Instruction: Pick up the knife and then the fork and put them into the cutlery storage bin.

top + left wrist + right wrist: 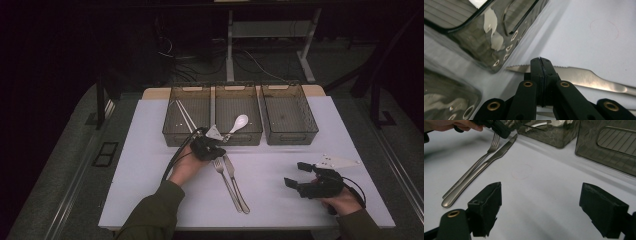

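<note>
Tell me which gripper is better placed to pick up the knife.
Left. The left gripper sits shut right at the knife blade; the right gripper hangs open, well away.

Left gripper (541, 60) fingers pressed together above knife (584, 76) blade, beside bin (486, 47).

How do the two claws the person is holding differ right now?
The left claw has its jaws pressed shut, while the right claw has its jaws spread wide. The left claw sits at the blade end of the knife, close to the trays; the right claw hovers over bare table, away from the cutlery. Both are black and hand-held.
</note>
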Available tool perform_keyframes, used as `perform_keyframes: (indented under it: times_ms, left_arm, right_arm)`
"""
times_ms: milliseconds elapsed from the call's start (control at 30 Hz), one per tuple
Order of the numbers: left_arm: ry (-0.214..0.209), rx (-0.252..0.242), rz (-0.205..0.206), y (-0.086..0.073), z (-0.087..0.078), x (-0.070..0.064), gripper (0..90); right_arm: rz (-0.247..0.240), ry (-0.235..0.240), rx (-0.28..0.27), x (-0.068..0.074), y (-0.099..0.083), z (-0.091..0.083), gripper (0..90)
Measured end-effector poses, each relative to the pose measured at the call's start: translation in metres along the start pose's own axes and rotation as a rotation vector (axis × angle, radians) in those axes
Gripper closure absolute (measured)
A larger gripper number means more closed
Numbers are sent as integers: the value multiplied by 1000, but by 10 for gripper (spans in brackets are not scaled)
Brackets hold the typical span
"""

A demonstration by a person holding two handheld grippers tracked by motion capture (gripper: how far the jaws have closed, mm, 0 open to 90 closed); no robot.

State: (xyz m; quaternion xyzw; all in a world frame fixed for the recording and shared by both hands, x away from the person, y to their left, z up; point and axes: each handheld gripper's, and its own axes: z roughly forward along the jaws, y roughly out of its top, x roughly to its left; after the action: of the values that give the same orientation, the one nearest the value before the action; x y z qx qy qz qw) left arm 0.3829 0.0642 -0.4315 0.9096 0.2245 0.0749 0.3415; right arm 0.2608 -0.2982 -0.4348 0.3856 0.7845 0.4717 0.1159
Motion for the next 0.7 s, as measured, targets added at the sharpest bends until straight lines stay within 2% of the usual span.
perform_keyframes:
  times_ms: [67,300,433,467,533,567,600,633,700]
  left_arm:
    - [0,0,-7,-1,-1,0,890]
    - [1,41,23,-9,-7,1,890]
    - [4,53,15,-16,-14,0,890]
    - [6,57,31,-18,-16,1,890]
    - [12,63,38,-22,-21,1,890]
    - [10,63,18,-25,-23,-1,890]
    - [11,63,31,-27,-26,0,890]
    - [10,64,13,-31,-28,-1,890]
    - [7,69,26,-35,-33,-1,890]
  right_arm:
    - [1,0,1,0,0,0,178]
    - [2,0,0,0,0,0,178]
    - [5,0,0,0,0,-1,179]
    - [5,-2,-2,0,0,-1,178]
    - [4,-1,-1,0,0,0,178]
    - [2,-1,0,0,0,0,178]
    - [1,-1,0,0,0,0,179]
    - [1,-2,1,1,0,0,178]
    - [2,-1,0,1,0,-1,178]
